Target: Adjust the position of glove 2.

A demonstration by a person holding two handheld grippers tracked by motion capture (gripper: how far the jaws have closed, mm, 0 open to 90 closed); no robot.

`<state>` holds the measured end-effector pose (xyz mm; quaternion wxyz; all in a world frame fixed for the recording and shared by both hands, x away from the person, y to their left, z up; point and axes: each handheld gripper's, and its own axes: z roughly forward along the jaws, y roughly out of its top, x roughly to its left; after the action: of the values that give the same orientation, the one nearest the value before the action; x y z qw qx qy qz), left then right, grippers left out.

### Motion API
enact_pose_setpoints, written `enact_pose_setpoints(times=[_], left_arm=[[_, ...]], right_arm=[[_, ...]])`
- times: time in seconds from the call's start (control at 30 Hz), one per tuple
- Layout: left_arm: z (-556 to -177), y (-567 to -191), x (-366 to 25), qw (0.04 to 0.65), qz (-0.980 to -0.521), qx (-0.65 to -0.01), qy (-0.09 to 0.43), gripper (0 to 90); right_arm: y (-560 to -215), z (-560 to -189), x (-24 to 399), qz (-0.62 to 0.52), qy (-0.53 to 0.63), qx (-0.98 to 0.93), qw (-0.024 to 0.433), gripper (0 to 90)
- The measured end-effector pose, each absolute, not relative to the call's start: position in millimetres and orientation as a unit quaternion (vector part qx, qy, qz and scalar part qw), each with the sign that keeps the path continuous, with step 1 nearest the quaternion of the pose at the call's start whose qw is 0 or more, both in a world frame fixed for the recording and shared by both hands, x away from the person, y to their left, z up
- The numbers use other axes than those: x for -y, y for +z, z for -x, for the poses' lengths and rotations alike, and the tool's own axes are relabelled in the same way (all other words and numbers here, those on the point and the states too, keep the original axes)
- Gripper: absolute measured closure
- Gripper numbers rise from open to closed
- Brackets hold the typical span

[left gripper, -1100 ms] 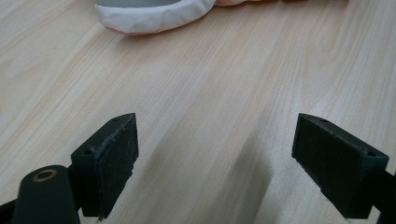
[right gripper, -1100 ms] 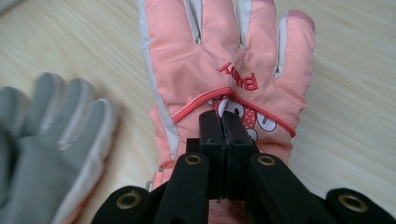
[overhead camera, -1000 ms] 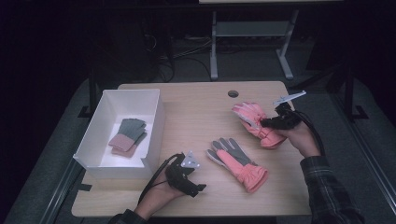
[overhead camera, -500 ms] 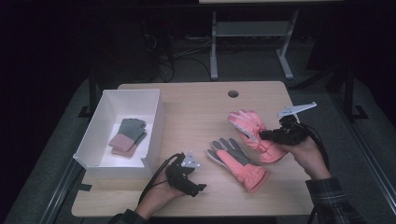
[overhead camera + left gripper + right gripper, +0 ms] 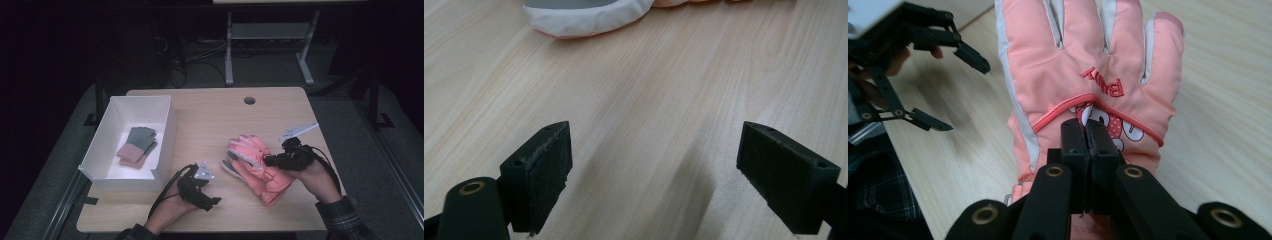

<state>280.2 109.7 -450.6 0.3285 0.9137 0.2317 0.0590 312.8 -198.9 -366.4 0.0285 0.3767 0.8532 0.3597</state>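
Pink glove point(image 5: 1088, 85) pinched at cuff in right hand-held gripper point(image 5: 1088, 132), carried over second glove point(image 5: 231, 166) beneath, apparently to pair them. Left hand-held gripper point(image 5: 654, 170) wide, empty, resting on worktop point(image 5: 210, 115), glove just ahead.

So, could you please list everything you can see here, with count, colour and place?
Pink gloves: two, pink with grey palms; one laid on the other, right half of the table.
Box: one, white, open top; left side of the table.
Small gloves: a pair by the look of it, grey-green with pink cuffs; inside the box.
Table: one, light wood, with a round hole near its far edge.
Metal frame: one, pale grey; on the floor beyond the table.
Cables: several, black; on the floor behind the table.
Left gripper: one, black; jaws open over bare wood near the front edge.
Right gripper: one, black; shut on the upper pink glove.
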Motion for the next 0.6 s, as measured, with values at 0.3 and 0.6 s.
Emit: enact_pose_setpoints(times=[0.3, 0.6], left_arm=[[-281, -450, -110, 0.325, -0.916, -0.228, 0.058, 14.1], [-280, -449, -110, 0.331, -0.913, -0.232, 0.059, 14.3]], right_arm=[[-387, -316, 182, -0.371, 0.338, -0.865, 0.027, 85.9], [-378, -313, 189, -0.357, 0.378, -0.853, 0.041, 65.0]])
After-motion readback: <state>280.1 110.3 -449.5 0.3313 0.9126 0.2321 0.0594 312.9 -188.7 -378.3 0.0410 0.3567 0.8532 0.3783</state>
